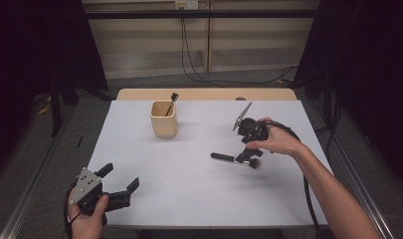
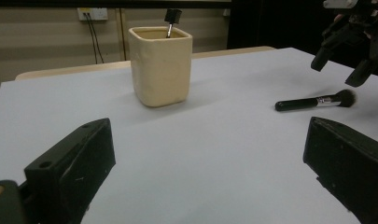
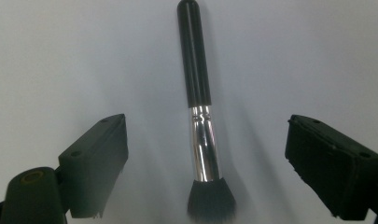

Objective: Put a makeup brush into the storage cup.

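Over the white table (image 1: pixel 189 199) we hold our right gripper (image 1: pixel 249 157), jaws wide apart, makeup brush (image 3: pixel 199 116) lying flat between them, touching neither, bristle tips cut off below, left gripper (image 1: pixel 120 180) open too, cup (image 1: pixel 164 119) farther off.

The high view looks forward and down over the white table (image 1: pixel 199 194) from the person's side. The left gripper view sits low near the front edge, facing across to the cup (image 2: pixel 161 65) and makeup brush (image 2: pixel 317 100). The right gripper view looks straight down, close over that brush (image 3: pixel 200 121). All 3 views share it.
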A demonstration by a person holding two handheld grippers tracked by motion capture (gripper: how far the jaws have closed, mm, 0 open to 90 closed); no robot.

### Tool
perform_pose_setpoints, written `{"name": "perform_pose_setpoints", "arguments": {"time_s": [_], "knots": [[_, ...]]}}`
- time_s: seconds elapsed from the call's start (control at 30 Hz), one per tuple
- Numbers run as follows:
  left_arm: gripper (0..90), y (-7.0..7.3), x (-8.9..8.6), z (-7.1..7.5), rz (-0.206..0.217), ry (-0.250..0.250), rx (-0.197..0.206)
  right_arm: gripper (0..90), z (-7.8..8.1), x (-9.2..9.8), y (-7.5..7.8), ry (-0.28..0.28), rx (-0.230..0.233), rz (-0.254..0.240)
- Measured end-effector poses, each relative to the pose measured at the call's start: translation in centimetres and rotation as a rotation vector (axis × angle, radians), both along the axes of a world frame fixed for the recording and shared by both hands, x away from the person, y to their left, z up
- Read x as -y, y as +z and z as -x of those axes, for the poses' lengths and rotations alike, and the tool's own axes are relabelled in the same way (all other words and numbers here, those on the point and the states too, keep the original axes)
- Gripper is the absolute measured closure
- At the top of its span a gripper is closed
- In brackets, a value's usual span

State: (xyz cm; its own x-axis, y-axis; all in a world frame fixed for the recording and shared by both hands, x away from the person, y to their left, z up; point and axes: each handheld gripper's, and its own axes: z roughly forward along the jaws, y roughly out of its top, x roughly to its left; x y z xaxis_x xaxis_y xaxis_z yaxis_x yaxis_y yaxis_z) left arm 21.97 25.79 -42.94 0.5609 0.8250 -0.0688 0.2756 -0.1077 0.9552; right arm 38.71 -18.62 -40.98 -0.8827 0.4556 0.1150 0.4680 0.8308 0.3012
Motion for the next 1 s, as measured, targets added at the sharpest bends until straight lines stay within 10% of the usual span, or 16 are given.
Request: {"name": "perform_pose_setpoints", "arguments": {"time_s": [0.37, 1.0], "knots": [[2.0, 0.0, -0.1, 0.0, 0.004, 0.000, 0.000, 16.0, -0.3, -0.7, -1.5, 0.048, -0.006, 0.117], [2.1, 0.0, -0.2, 0.1, 0.006, 0.003, 0.000, 51.5, -0.7, -1.3, -3.8, 0.093, -0.050, 0.220]]}}
